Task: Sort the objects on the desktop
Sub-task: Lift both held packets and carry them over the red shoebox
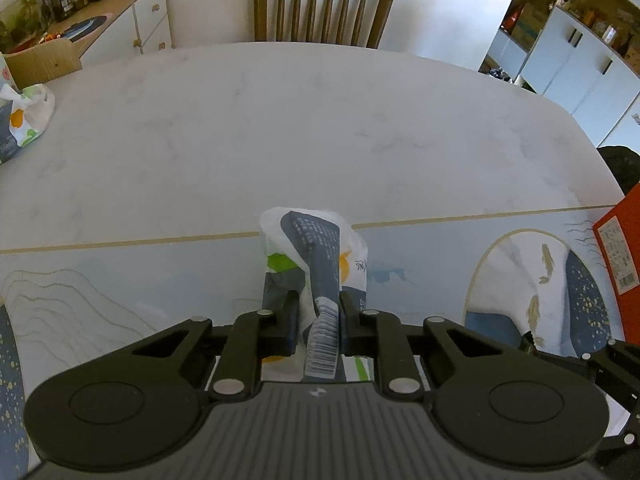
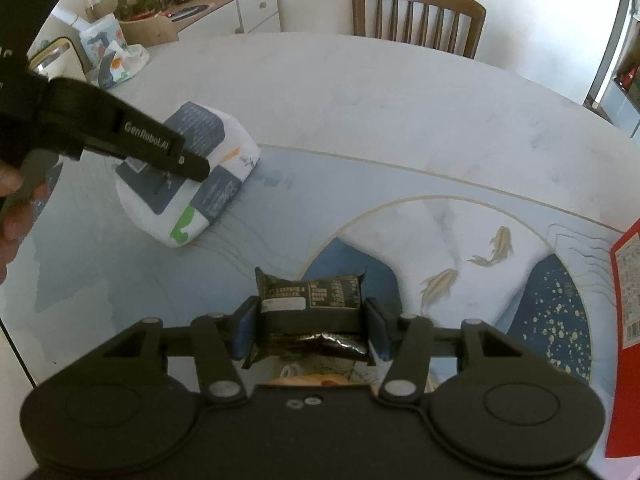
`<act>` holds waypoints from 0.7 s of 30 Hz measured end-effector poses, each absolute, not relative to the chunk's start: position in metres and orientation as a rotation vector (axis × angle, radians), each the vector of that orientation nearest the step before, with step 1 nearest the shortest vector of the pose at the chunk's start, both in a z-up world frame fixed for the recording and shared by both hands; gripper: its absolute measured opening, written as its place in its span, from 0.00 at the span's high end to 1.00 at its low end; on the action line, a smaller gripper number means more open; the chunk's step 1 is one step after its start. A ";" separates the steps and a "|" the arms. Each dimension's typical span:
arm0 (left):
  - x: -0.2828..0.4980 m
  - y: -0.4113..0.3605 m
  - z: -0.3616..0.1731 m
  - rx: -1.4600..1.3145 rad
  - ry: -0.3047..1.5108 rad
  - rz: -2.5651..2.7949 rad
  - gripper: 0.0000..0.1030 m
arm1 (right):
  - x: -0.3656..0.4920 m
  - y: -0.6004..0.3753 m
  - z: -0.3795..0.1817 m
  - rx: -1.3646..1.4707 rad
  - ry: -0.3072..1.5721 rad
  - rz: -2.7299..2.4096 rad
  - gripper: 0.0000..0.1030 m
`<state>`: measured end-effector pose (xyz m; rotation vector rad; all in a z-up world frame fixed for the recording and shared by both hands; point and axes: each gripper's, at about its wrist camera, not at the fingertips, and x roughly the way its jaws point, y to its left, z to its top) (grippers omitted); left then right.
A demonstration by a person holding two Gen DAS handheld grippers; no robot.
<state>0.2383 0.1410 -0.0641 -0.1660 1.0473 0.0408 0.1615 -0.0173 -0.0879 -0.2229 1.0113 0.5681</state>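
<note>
A wooden slat-back chair (image 1: 325, 4) stands at the far edge of a white marble-look table (image 1: 320, 120), with a white sideboard (image 1: 150, 20) crowded with clutter off to the left and a red box (image 1: 624, 256) at the right edge of a pale blue printed mat (image 1: 120, 272) decorated with 2 gold fish (image 2: 494, 246). A second tissue pack (image 1: 28, 114) lies at the table's far left, well apart from the work area. The left gripper (image 1: 320, 312) is closed on a soft white tissue pack (image 1: 316, 256), pinching its plastic wrapper with the barcode end nearest the camera; the right wrist view shows that pack (image 2: 188, 188) low over the mat's far edge, whether touching it cannot be told. The right gripper (image 2: 312, 320) is clamped on a black snack packet (image 2: 312, 292), held crosswise between its fingers above the mat's round fish medallion.
</note>
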 end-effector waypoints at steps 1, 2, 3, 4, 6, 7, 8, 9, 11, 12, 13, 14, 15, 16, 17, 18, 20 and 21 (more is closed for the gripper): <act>0.237 0.140 -0.062 -0.163 1.044 0.038 0.83 | 0.162 -0.017 -0.086 -0.222 1.008 0.567 0.48; 0.235 0.139 -0.060 -0.159 1.040 0.036 0.83 | 0.161 -0.018 -0.084 -0.223 1.004 0.567 0.48; 0.233 0.138 -0.059 -0.155 1.036 0.035 0.83 | 0.162 -0.019 -0.085 -0.224 1.000 0.567 0.48; 0.232 0.136 -0.057 -0.153 1.033 0.034 0.83 | 0.162 -0.019 -0.084 -0.223 0.997 0.565 0.48; 0.229 0.134 -0.053 -0.151 1.027 0.031 0.83 | 0.160 -0.021 -0.083 -0.219 0.991 0.562 0.48; 0.228 0.133 -0.051 -0.149 1.025 0.032 0.83 | 0.160 -0.021 -0.083 -0.219 0.987 0.560 0.48; 0.226 0.132 -0.049 -0.147 1.023 0.030 0.83 | 0.160 -0.022 -0.082 -0.220 0.983 0.558 0.48; 0.224 0.131 -0.047 -0.147 1.020 0.028 0.83 | 0.159 -0.022 -0.082 -0.220 0.980 0.555 0.48; 0.221 0.128 -0.043 -0.143 1.015 0.023 0.83 | 0.158 -0.024 -0.080 -0.216 0.973 0.551 0.48; 0.220 0.127 -0.042 -0.141 1.013 0.021 0.83 | 0.157 -0.026 -0.079 -0.214 0.968 0.547 0.48; 0.218 0.127 -0.041 -0.139 1.011 0.017 0.83 | 0.156 -0.028 -0.077 -0.213 0.963 0.544 0.48; 0.216 0.125 -0.039 -0.136 1.009 0.014 0.83 | 0.156 -0.027 -0.078 -0.211 0.960 0.543 0.48; 0.214 0.124 -0.037 -0.134 1.008 0.009 0.83 | 0.155 -0.029 -0.076 -0.208 0.956 0.542 0.48; 0.212 0.123 -0.035 -0.134 1.004 0.004 0.83 | 0.154 -0.030 -0.074 -0.207 0.952 0.541 0.48; 0.211 0.121 -0.033 -0.132 0.999 0.001 0.83 | 0.154 -0.032 -0.072 -0.207 0.948 0.539 0.48; 0.209 0.120 -0.031 -0.132 0.996 -0.003 0.83 | 0.153 -0.034 -0.071 -0.206 0.945 0.537 0.48; 0.206 0.117 -0.026 -0.127 0.989 -0.016 0.83 | 0.152 -0.038 -0.067 -0.202 0.939 0.533 0.48; 0.205 0.115 -0.023 -0.122 0.986 -0.020 0.83 | 0.151 -0.040 -0.065 -0.201 0.934 0.530 0.48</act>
